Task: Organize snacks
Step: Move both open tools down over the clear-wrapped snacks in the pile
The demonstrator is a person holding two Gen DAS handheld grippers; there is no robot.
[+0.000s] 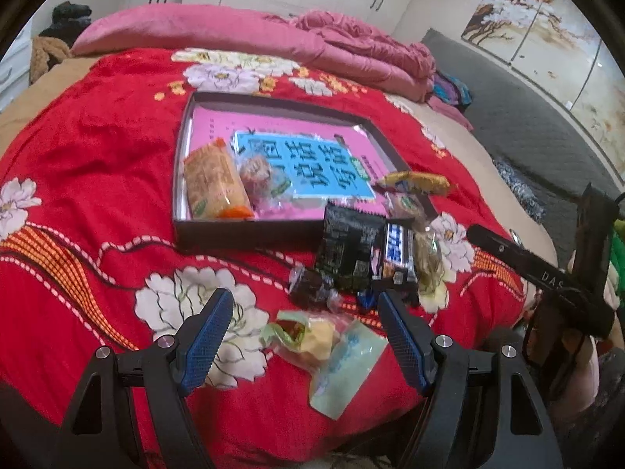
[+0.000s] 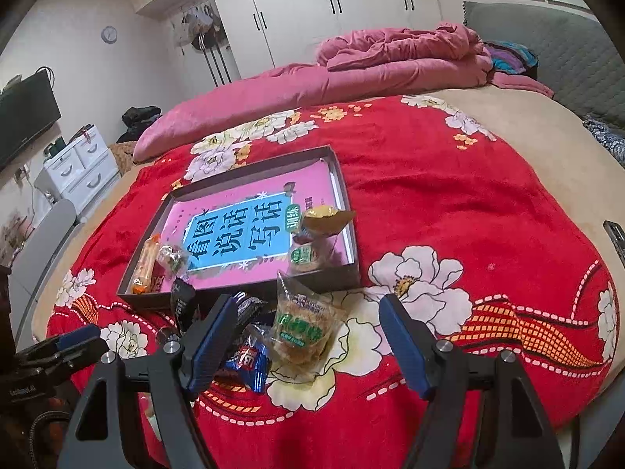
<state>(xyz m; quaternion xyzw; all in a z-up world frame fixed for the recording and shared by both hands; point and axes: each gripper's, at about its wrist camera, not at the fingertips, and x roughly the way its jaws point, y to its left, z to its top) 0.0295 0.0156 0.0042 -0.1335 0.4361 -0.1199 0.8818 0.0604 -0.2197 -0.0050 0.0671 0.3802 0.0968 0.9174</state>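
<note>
Red floral blanket [image 1: 97, 148], one tray [image 1: 242, 230], two grippers agape

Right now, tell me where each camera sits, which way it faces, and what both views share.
Left wrist: behind the left tongs, low over the red blanket, facing the box and a pale green packet; the right tongs' body shows at right.
Right wrist: behind the right tongs, facing the box and a clear cake packet; left tongs at lower left.
Shared: box, blanket, pink quilt.

right tongs [image 2: 306, 314] open, empty | over snack pile [image 2: 299, 324] | box [image 2: 343, 273] behind w/ snacks
</note>
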